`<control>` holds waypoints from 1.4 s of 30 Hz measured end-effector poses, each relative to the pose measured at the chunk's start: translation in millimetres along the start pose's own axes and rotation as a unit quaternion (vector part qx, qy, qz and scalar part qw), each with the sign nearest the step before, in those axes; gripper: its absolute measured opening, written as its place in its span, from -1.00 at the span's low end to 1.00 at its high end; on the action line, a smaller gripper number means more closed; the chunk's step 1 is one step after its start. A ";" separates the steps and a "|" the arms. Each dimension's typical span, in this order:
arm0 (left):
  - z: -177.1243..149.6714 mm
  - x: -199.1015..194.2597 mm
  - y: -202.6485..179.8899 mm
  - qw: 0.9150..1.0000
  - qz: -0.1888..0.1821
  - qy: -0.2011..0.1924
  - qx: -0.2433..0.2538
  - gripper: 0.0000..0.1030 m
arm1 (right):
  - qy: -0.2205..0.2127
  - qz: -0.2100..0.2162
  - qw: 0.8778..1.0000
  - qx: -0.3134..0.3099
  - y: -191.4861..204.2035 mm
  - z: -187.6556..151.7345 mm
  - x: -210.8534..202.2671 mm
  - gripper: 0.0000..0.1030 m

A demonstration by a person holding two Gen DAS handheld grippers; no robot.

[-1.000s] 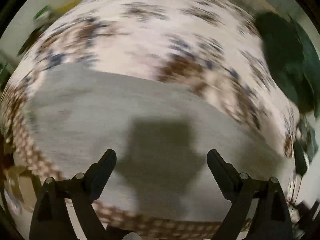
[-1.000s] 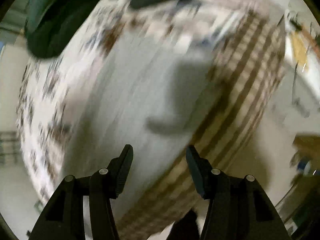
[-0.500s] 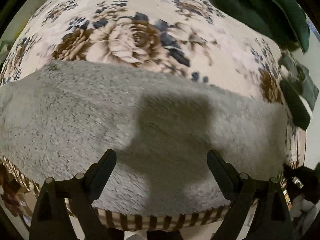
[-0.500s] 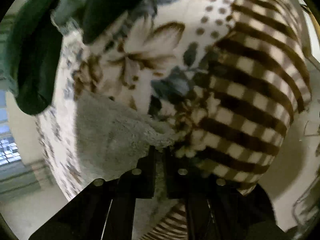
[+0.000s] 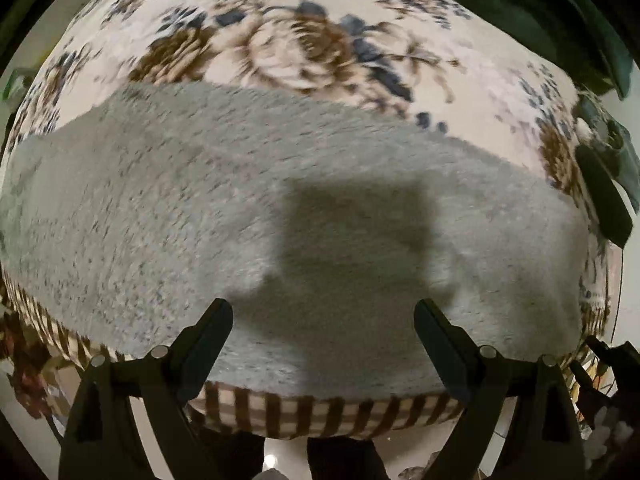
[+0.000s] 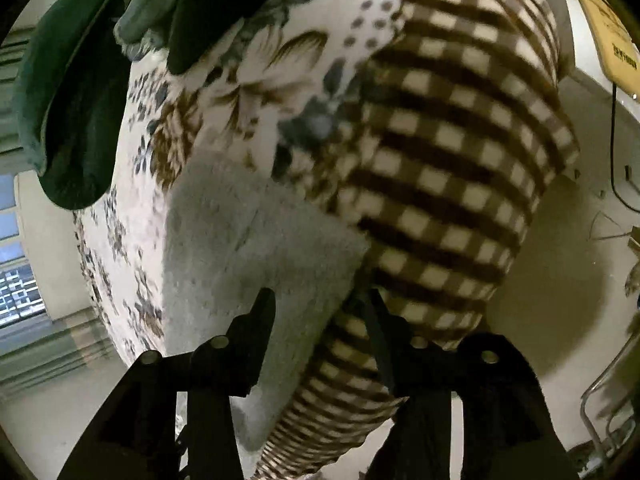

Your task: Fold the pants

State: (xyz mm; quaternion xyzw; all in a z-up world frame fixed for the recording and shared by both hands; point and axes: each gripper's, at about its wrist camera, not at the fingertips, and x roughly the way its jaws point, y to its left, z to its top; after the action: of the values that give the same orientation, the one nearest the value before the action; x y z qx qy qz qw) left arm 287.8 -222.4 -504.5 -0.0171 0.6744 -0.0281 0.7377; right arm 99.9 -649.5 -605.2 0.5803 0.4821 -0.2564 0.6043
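A: Hovering my left gripper [image 5: 323,322] over the grey pants [image 5: 280,208], fingers spread wide, nothing between them. My right gripper [image 6: 316,312] is partly open; its left finger lies on the grey fleece, the other at the checked border. Whether it has any cloth pinched, I can't tell.

B: Where do the pants lie from each?

A: From the left, spread straight ahead and below on the floral blanket [image 5: 304,40], long axis running side to side across the view, near edge along the blanket's checked border [image 5: 312,412]. From the right wrist I see only one end of the pants [image 6: 248,248], directly ahead of the fingertips, meeting the checks.

B: Which is nearer the fold?

A: The right, I judge: it sits at the end. The left is over the middle. Dark green garments [image 6: 72,92] lie well apart at the far edge.
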 end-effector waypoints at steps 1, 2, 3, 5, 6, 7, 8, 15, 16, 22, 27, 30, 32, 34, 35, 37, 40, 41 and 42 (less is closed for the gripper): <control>0.0 1.0 3.8 1.000 0.004 0.000 -0.003 0.80 | -0.002 0.001 1.000 -0.011 6.5 -3.7 0.0 -0.07; 0.7 3.8 10.3 1.000 0.006 0.003 -0.010 0.80 | -0.003 -0.003 1.000 -0.022 13.8 -6.5 0.9 -0.07; 1.6 5.8 15.2 1.000 0.006 0.006 -0.016 0.80 | -0.005 -0.008 1.000 -0.023 17.7 -9.3 2.2 -0.07; 3.8 11.3 26.0 1.000 0.012 0.001 -0.025 0.80 | 0.001 -0.021 1.000 -0.011 16.9 -17.4 6.9 -0.02; 4.2 14.2 29.2 1.000 0.015 0.001 -0.025 0.80 | 0.008 -0.019 1.000 0.001 13.5 -21.0 12.1 0.07; 4.6 19.0 32.4 1.000 0.015 0.003 -0.026 0.80 | 0.017 -0.003 1.000 0.011 7.9 -25.1 19.7 0.13; 5.8 25.9 35.6 0.999 0.008 0.003 -0.032 0.80 | 0.023 0.010 1.000 0.016 1.3 -28.4 28.7 0.31; 19.1 76.1 39.1 1.000 -0.008 0.015 -0.026 0.80 | -0.025 0.167 0.986 0.007 -20.0 -13.8 74.2 0.46; 20.3 81.9 41.6 0.999 -0.014 0.018 -0.028 0.82 | -0.030 0.197 0.980 0.009 -18.6 -10.7 78.7 0.46; 27.2 102.4 48.2 0.998 -0.041 0.027 -0.029 1.00 | -0.021 0.243 0.970 -0.013 5.8 2.8 117.2 0.44; 30.6 105.5 38.2 0.999 -0.015 0.041 -0.016 1.00 | -0.034 0.215 0.975 -0.045 32.6 -1.7 113.6 -0.60; 33.2 83.4 42.2 0.998 -0.036 0.018 -0.040 1.00 | -0.055 0.205 0.975 -0.071 51.8 -10.1 88.2 -0.65; 32.2 58.4 51.1 0.998 -0.044 -0.011 -0.051 1.00 | -0.066 0.202 0.972 -0.097 71.7 -20.8 67.7 -0.66; 30.9 35.7 64.5 0.996 -0.052 -0.032 -0.063 1.00 | -0.075 0.201 0.969 -0.123 92.8 -35.6 46.1 -0.67; 29.0 21.6 75.3 0.995 -0.057 -0.043 -0.072 1.00 | -0.078 0.200 0.967 -0.136 106.4 -45.8 36.5 -0.67; 25.3 2.2 98.2 0.993 -0.066 -0.056 -0.085 1.00 | -0.083 0.195 0.962 -0.172 136.8 -74.1 18.3 -0.67; 21.2 -24.1 145.0 0.989 -0.071 -0.073 -0.108 1.00 | -0.084 0.182 0.951 -0.235 188.2 -134.6 2.3 -0.67; 16.9 -32.5 166.9 0.987 -0.070 -0.078 -0.119 1.00 | -0.082 0.179 0.948 -0.250 202.0 -151.8 2.2 -0.67; 13.6 -35.5 187.5 0.986 -0.069 -0.082 -0.128 1.00 | -0.081 0.168 0.943 -0.275 221.0 -176.5 5.6 -0.67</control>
State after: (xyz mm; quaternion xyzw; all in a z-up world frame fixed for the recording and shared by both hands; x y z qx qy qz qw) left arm 301.7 -33.1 -479.8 -0.1603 0.6068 0.0095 0.7784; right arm 244.0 -437.6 -485.3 0.4417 0.3785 -0.0549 0.8115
